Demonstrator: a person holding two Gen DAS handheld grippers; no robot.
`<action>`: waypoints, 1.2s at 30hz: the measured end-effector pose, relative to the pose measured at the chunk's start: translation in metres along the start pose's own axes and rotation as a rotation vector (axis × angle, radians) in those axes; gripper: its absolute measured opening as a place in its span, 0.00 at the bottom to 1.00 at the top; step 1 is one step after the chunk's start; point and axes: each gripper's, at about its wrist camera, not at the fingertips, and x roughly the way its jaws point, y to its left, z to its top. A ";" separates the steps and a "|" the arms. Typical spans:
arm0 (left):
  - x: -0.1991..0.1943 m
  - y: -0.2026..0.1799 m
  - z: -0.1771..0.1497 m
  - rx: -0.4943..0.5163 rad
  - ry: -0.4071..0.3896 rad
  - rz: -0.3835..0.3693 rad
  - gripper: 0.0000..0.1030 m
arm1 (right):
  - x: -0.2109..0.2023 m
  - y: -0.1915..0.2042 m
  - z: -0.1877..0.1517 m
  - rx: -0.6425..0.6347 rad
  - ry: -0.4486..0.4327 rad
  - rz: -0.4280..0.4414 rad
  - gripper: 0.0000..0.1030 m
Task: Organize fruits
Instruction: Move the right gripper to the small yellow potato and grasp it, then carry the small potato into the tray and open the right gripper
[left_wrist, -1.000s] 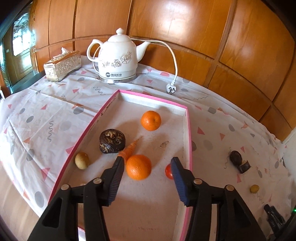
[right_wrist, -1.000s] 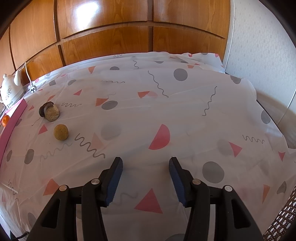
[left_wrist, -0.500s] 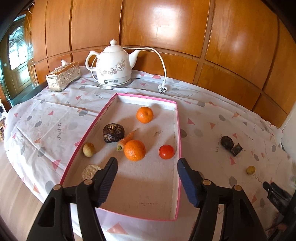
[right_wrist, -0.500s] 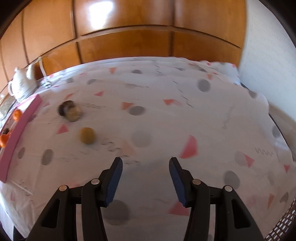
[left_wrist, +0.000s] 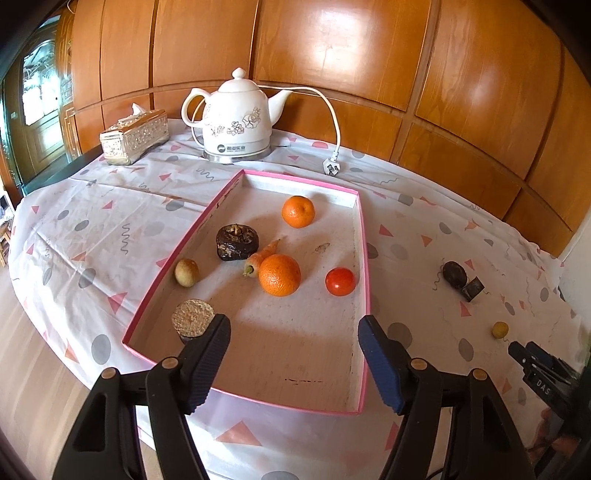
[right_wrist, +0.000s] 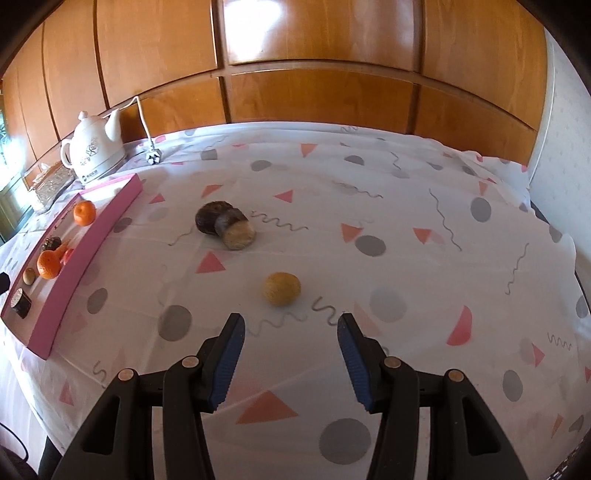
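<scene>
A: Looking along the left tool (left_wrist: 294, 349), jaws just widened and empty, I see the pink tray (left_wrist: 364, 258) holding oranges and a tomato (left_wrist: 340, 281).

B: Right tool (right_wrist: 291, 351), released, faces a yellow fruit (right_wrist: 281, 288) on the counter (right_wrist: 406, 229).

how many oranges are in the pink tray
2. One orange sits toward the far end of the tray; the other orange lies mid-tray, touching the carrot. None looks hidden.
</scene>
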 end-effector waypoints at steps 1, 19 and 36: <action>0.000 0.000 0.000 0.000 0.001 -0.002 0.70 | 0.001 0.002 0.002 -0.005 0.000 0.003 0.52; -0.007 0.000 -0.002 0.007 -0.017 0.000 0.70 | 0.056 0.013 0.028 -0.079 0.102 -0.015 0.26; -0.012 0.026 0.001 -0.081 -0.032 0.029 0.71 | 0.000 0.122 0.054 -0.230 0.039 0.411 0.26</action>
